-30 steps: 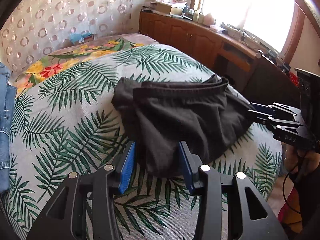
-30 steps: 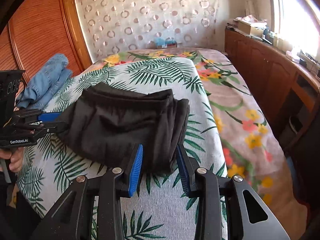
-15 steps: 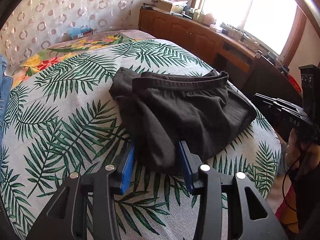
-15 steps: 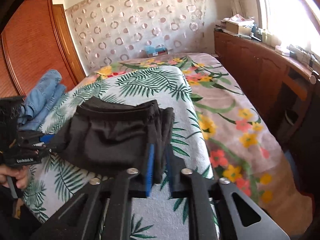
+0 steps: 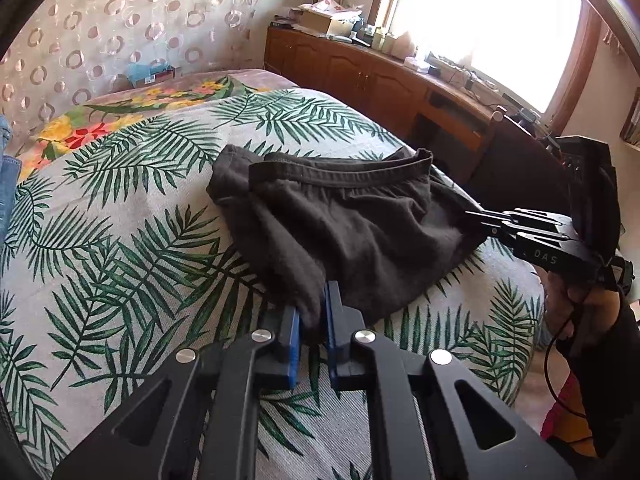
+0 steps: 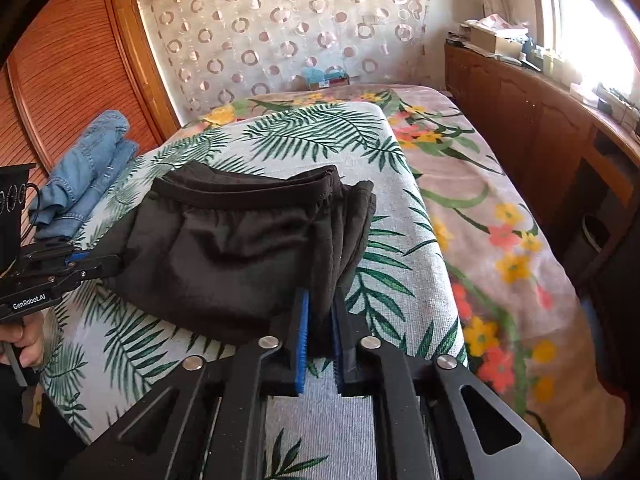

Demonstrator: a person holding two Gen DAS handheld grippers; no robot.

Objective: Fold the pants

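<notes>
Black pants (image 5: 352,236) lie bunched on the leaf-print bedspread (image 5: 120,264), straight ahead of both tools. Left gripper (image 5: 312,320) has just closed, pinching one near corner; right gripper (image 6: 320,320) has just closed on the other. Jeans (image 6: 88,168) sit far left.

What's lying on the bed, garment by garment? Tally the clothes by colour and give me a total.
Black: 1, the black pants, pinched at the near edge by the left gripper and the right gripper.
Blue: 1, the folded blue jeans at the far left side of the bed.
Total: 2 garments.
</notes>
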